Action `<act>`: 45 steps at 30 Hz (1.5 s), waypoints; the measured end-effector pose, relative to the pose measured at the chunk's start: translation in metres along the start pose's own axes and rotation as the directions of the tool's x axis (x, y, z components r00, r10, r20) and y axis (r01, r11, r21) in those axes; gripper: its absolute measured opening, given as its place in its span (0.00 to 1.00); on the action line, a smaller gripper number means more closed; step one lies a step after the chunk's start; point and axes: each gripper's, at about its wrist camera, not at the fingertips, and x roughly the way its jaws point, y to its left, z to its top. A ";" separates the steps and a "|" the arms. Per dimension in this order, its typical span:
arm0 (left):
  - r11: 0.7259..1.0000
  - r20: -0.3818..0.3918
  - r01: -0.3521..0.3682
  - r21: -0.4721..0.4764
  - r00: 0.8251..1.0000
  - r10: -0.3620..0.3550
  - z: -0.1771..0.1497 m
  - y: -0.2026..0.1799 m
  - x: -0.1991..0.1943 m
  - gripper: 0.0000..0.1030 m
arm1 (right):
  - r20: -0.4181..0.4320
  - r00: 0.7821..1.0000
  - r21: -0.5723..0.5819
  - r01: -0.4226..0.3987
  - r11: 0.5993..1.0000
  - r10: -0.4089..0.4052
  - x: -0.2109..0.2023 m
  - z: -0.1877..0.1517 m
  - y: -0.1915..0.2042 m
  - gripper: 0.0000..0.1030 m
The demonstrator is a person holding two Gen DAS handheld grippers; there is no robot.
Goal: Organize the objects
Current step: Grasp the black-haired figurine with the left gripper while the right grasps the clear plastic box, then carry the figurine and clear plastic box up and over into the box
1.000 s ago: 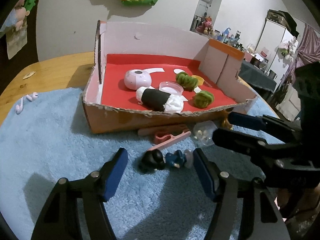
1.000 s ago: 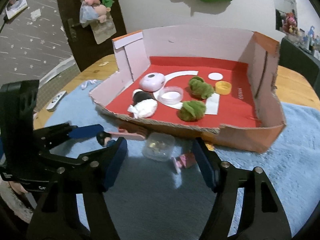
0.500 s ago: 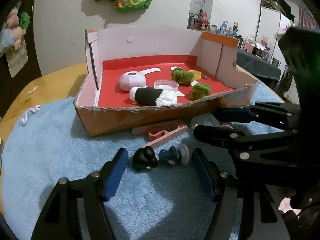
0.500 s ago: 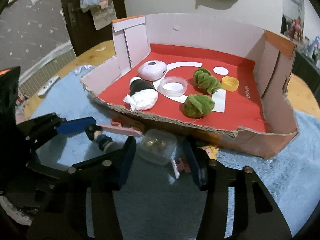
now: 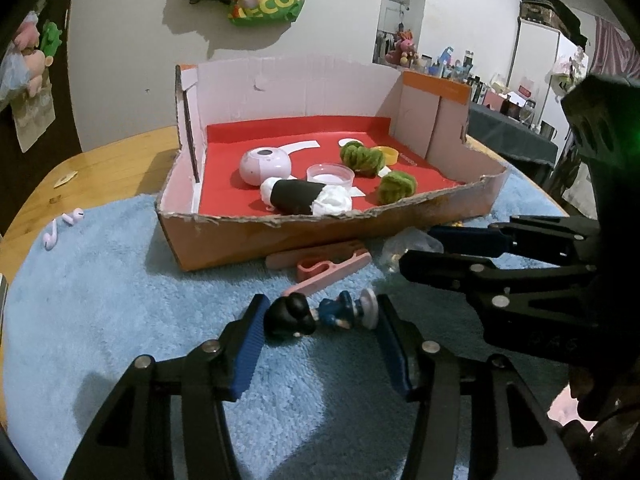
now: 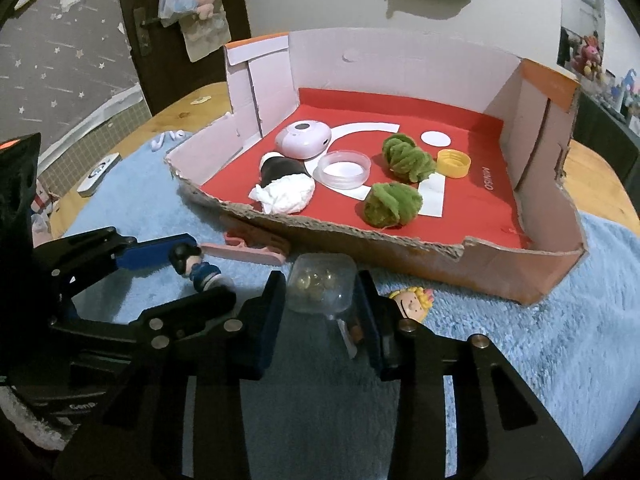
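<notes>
Both tools have just been closing since the earlier frames: the right one narrowed sharply around the clear plastic case, the left one less so around the toy figure.

Left wrist view: the left tool [image 5: 320, 330] brackets a small toy figure [image 5: 320, 314] lying on its side on the blue fluffy mat [image 5: 120, 320]. Its dark-haired head touches the left blue pad and its white base sits right at the other pad — a grip that looks just made. Beyond it lie a pink clip [image 5: 328, 270] and the torn cardboard box [image 5: 280, 236] with its red floor, holding a pink round device [image 5: 265, 166], a black-and-white roll [image 5: 304, 199], a clear dish [image 5: 331, 174] and two green pom-poms [image 5: 396, 187]. Two pink earbuds [image 5: 64, 226] lie at the mat's left edge.

Right wrist view: the right tool [image 6: 320, 308] is clamped on the clear plastic case [image 6: 322, 286] — both pads press its sides. It sits on the mat just in front of the box. A blond toy head [image 6: 412, 300] lies beside the right finger. A yellow cap [image 6: 453, 163] rests inside the box.
</notes>
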 end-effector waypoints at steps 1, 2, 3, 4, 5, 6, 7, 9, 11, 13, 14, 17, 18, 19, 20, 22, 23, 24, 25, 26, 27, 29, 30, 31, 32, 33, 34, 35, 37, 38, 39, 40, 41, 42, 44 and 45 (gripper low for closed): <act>1.000 0.001 0.001 -0.002 1.000 -0.001 0.000 0.000 -0.001 0.54 | 0.002 1.000 0.003 -0.003 1.000 0.003 -0.001 0.000 0.000 0.33; 1.000 0.004 0.003 -0.005 1.000 -0.003 0.000 0.001 -0.002 0.54 | 0.003 1.000 0.007 -0.008 1.000 0.008 -0.002 0.000 0.000 0.33; 1.000 0.008 0.005 -0.008 1.000 -0.005 0.000 0.001 -0.004 0.54 | 0.007 1.000 0.011 -0.015 1.000 0.015 -0.004 0.000 0.000 0.33; 1.000 0.011 0.007 -0.009 1.000 -0.006 0.000 0.002 -0.005 0.54 | 0.011 1.000 0.014 -0.021 1.000 0.020 -0.006 0.000 0.000 0.33; 1.000 0.013 0.007 -0.010 1.000 -0.007 0.000 0.002 -0.006 0.54 | 0.014 1.000 0.016 -0.026 1.000 0.026 -0.008 0.000 0.000 0.33; 1.000 0.017 0.008 -0.011 1.000 -0.008 0.001 0.002 -0.008 0.54 | 0.018 0.999 0.018 -0.032 0.999 0.031 -0.010 0.000 0.001 0.33; 1.000 0.019 0.009 -0.011 1.000 -0.008 0.001 0.002 -0.010 0.54 | 0.020 0.999 0.018 -0.035 0.999 0.035 -0.012 0.000 0.001 0.33; 1.000 0.023 0.010 -0.012 1.000 -0.010 0.002 0.002 -0.012 0.54 | 0.028 0.999 0.019 -0.044 0.999 0.044 -0.016 0.001 0.003 0.33; 1.000 0.025 0.012 -0.012 1.000 -0.012 0.002 0.002 -0.012 0.54 | 0.034 0.998 0.022 -0.054 0.998 0.053 -0.018 0.001 0.003 0.33; 1.000 0.026 0.013 -0.014 1.000 -0.013 0.003 0.002 -0.013 0.54 | 0.039 0.997 0.028 -0.066 0.997 0.065 -0.021 0.002 0.002 0.33; 1.000 0.027 0.015 -0.015 1.000 -0.014 0.004 0.002 -0.014 0.54 | 0.042 0.997 0.030 -0.070 0.997 0.069 -0.022 0.002 0.002 0.33; 0.999 0.033 0.024 -0.023 0.999 -0.024 0.006 0.003 -0.016 0.53 | 0.049 0.995 0.039 -0.090 0.995 0.088 -0.026 0.003 0.001 0.33; 0.999 0.035 0.026 -0.023 0.999 -0.025 0.007 0.002 -0.017 0.53 | 0.054 0.994 0.043 -0.099 0.994 0.097 -0.028 0.004 0.000 0.33; 0.999 0.038 0.026 -0.023 0.999 -0.026 0.008 0.002 -0.018 0.53 | 0.057 0.993 0.047 -0.109 0.993 0.106 -0.029 0.004 0.000 0.33; 0.999 0.042 0.027 -0.022 0.999 -0.026 0.009 0.002 -0.019 0.53 | 0.059 0.992 0.049 -0.116 0.992 0.113 -0.030 0.005 0.000 0.33; 0.999 0.047 0.029 -0.022 0.998 -0.028 0.012 0.002 -0.021 0.53 | 0.068 0.989 0.054 -0.137 0.989 0.133 -0.033 0.007 0.000 0.33; 0.999 0.050 0.032 -0.023 0.998 -0.030 0.013 0.003 -0.021 0.53 | 0.072 0.988 0.053 -0.140 0.989 0.136 -0.035 0.008 0.000 0.33; 0.999 0.053 0.035 -0.025 0.998 -0.034 0.015 0.003 -0.022 0.53 | 0.074 0.988 0.051 -0.140 0.989 0.136 -0.036 0.009 0.001 0.33; 0.999 0.055 0.039 -0.026 0.998 -0.038 0.016 0.004 -0.023 0.53 | 0.079 0.987 0.049 -0.142 0.989 0.138 -0.037 0.010 0.001 0.33; 0.999 0.059 0.043 -0.026 0.997 -0.041 0.018 0.004 -0.024 0.53 | 0.081 0.987 0.049 -0.144 0.988 0.139 -0.038 0.011 0.001 0.33; 0.999 0.064 0.043 -0.024 0.997 -0.042 0.019 0.004 -0.025 0.53 | 0.084 0.986 0.049 -0.148 0.988 0.144 -0.039 0.013 0.001 0.33; 0.999 0.077 0.036 -0.014 0.996 -0.035 0.021 0.003 -0.029 0.53 | 0.087 0.985 0.052 -0.157 0.986 0.152 -0.039 0.014 0.000 0.33; 0.999 0.085 0.033 -0.008 0.996 -0.032 0.022 0.003 -0.032 0.53 | 0.090 0.984 0.053 -0.159 0.986 0.154 -0.040 0.014 0.000 0.33; 0.999 0.089 0.031 -0.006 0.996 -0.031 0.024 0.003 -0.033 0.53 | 0.091 0.984 0.053 -0.156 0.986 0.151 -0.040 0.015 0.000 0.33; 1.000 0.094 0.030 -0.006 0.995 -0.029 0.025 0.003 -0.034 0.53 | 0.092 0.984 0.054 -0.155 0.986 0.150 -0.040 0.016 -0.001 0.33; 1.000 0.098 0.030 -0.005 0.995 -0.029 0.026 0.003 -0.035 0.53 | 0.093 0.984 0.056 -0.155 0.986 0.149 -0.039 0.016 -0.002 0.33; 1.000 0.101 0.029 -0.004 0.994 -0.029 0.028 0.004 -0.036 0.53 | 0.094 0.985 0.058 -0.153 0.987 0.147 -0.039 0.017 -0.003 0.33; 1.000 0.103 0.027 -0.001 0.994 -0.027 0.030 0.004 -0.036 0.53 | 0.095 0.985 0.058 -0.152 0.987 0.146 -0.039 0.018 -0.003 0.33; 1.000 0.105 0.024 0.003 0.994 -0.024 0.033 0.004 -0.035 0.53 | 0.100 0.984 0.060 -0.151 0.987 0.145 -0.040 0.020 -0.004 0.33; 1.000 0.106 0.024 0.005 0.994 -0.024 0.035 0.004 -0.035 0.53 | 0.103 0.984 0.060 -0.151 0.987 0.144 -0.041 0.021 -0.005 0.33; 1.000 0.107 0.024 0.007 0.994 -0.025 0.036 0.004 -0.034 0.53 | 0.105 0.984 0.059 -0.150 0.987 0.143 -0.042 0.021 -0.005 0.33; 1.000 0.107 0.025 0.009 0.994 -0.026 0.037 0.003 -0.034 0.53 | 0.108 0.984 0.058 -0.148 0.987 0.141 -0.043 0.022 -0.006 0.33; 1.000 0.108 0.028 0.009 0.994 -0.029 0.040 0.004 -0.033 0.53 | 0.110 0.984 0.057 -0.147 0.988 0.140 -0.043 0.023 -0.006 0.33; 0.999 0.108 0.031 0.009 0.994 -0.032 0.041 0.004 -0.032 0.53 | 0.113 0.984 0.056 -0.145 0.988 0.138 -0.044 0.025 -0.007 0.33; 0.999 0.110 0.037 0.005 0.993 -0.037 0.045 0.005 -0.030 0.53 | 0.118 0.984 0.054 -0.143 0.988 0.136 -0.046 0.026 -0.007 0.33; 0.999 0.111 0.040 0.004 0.993 -0.041 0.047 0.006 -0.029 0.53 | 0.122 0.984 0.053 -0.141 0.989 0.133 -0.046 0.028 -0.008 0.33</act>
